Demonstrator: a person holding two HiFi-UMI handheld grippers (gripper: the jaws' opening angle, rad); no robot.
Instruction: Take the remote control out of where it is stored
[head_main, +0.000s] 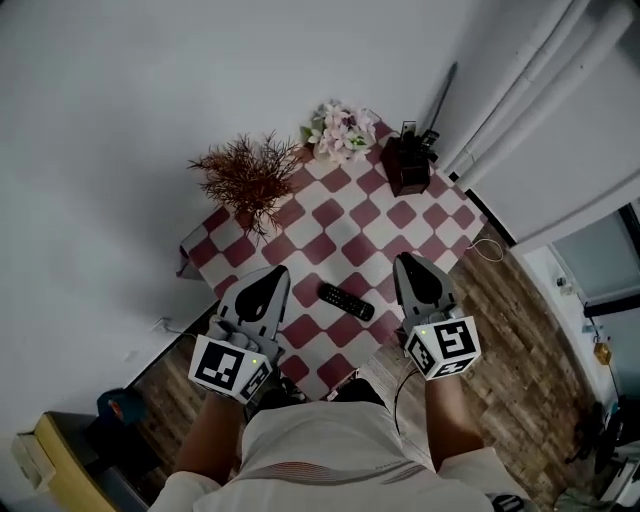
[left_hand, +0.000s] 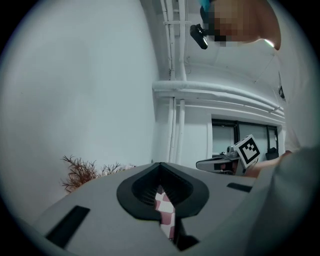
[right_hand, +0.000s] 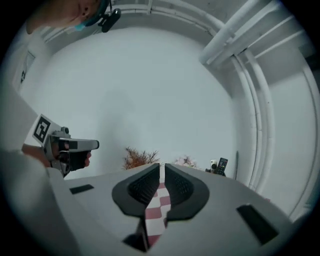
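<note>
dark holder at bench corner: upright remote inside | remote control: flat on bench | left tongs: closed, empty | right tongs: nearly closed, empty

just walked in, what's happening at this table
A person holds the left gripper and right gripper above a red-and-white checked tablecloth. A slim black remote control lies flat on the cloth between them, untouched. Both grippers are empty, jaws close together. A dark box holder stands at the far corner.
</note>
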